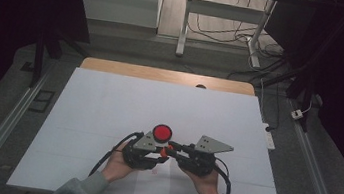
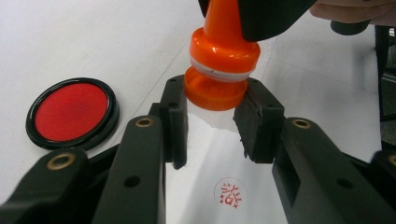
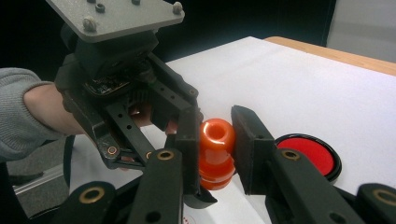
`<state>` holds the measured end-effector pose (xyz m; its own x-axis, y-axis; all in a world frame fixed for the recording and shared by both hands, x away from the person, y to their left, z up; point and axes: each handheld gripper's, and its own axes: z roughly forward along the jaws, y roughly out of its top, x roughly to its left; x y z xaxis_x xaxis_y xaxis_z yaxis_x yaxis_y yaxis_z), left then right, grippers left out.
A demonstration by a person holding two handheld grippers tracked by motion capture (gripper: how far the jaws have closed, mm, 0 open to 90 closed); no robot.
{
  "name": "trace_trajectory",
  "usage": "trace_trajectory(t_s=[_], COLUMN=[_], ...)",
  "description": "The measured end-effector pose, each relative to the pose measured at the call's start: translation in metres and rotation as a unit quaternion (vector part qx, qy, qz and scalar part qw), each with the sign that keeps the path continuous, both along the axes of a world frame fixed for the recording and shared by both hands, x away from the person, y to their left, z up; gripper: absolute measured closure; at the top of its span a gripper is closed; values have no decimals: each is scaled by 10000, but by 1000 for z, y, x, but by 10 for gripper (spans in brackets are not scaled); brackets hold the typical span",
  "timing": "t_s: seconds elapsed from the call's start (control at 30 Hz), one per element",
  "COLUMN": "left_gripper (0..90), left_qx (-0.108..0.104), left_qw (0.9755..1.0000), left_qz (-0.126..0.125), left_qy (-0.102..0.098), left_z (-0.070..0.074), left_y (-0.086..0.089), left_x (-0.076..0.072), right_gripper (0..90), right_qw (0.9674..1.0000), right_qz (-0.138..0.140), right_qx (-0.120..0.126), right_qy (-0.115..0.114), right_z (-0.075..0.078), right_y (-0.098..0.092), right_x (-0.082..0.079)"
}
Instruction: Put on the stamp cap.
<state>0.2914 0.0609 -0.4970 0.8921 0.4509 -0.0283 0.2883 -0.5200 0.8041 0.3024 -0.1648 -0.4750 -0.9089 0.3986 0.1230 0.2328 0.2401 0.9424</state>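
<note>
The orange stamp (image 2: 219, 70) hangs just above the small paper slip (image 2: 219, 154), beside the red ink pad (image 2: 70, 112). The right gripper (image 3: 215, 140) clamps its handle, while the left gripper (image 2: 212, 114) pinches its orange base, which looks like a cap. A red imprint (image 2: 229, 193) already sits on the slip, so the step is probably capping or uncapping. To do it well, the person should keep both grips firm, move the halves straight along the stamp's axis, and keep the inked face off the slip.

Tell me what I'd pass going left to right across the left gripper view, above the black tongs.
Red ink pad → orange stamp, its base pinched by these tongs, with the red stamped mark on the paper below → the person's hand at the top right.
</note>
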Motion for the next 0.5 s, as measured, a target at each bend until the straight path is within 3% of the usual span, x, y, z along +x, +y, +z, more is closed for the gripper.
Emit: trace_trajectory(t_s=[0.5], left_gripper=[645], left_qx=[19], left_qw=[10000], left_qz=[13], left_qy=[-11], left_z=[1], left_y=[0], left_x=[-1], right_gripper=[723], right_qw=[10000], right_qz=[24], right_qx=[-33], right_qy=[48], right_z=[-3], right_y=[2], right_x=[0])
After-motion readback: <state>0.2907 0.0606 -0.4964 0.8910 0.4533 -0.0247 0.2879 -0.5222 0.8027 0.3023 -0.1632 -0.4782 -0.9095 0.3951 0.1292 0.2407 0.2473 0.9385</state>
